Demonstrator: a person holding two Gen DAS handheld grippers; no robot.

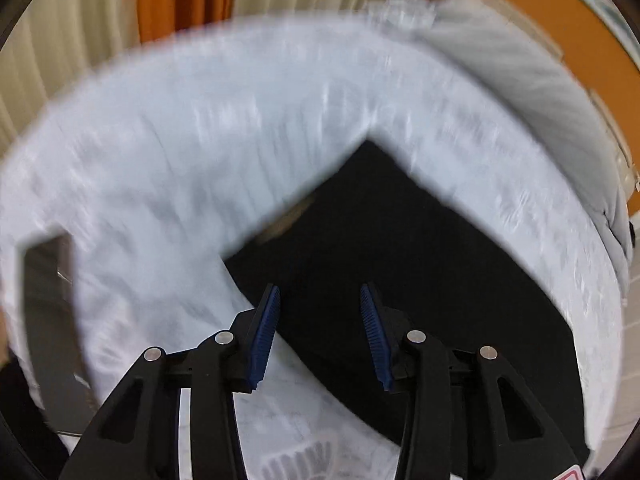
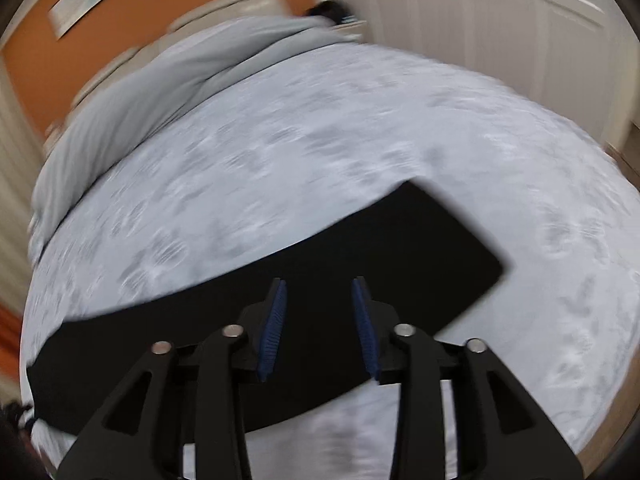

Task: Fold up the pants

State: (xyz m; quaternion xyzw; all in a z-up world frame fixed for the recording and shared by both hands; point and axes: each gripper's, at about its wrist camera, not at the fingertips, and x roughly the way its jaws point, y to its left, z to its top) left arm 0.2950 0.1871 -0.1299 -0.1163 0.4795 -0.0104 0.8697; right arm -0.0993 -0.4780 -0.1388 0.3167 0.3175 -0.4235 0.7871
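Black fabric pants (image 2: 280, 300) lie folded flat on pale patterned bedspread (image 2: 360, 140) — left gripper (image 1: 320, 336), right gripper (image 2: 319, 328) part-open, empty; maybe one fold left.

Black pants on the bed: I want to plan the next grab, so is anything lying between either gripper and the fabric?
Nothing visible does. The black pants lie flat on the pale bedspread, directly beneath the open left gripper and right gripper. The grey blanket is bunched at the far edge, apart from them.

Bed (image 2: 360, 128), pale patterned cover; grey duvet (image 2: 168, 80) at 10 o'clock; orange wall (image 2: 192, 0); white closet doors (image 2: 480, 20) 1 o'clock.
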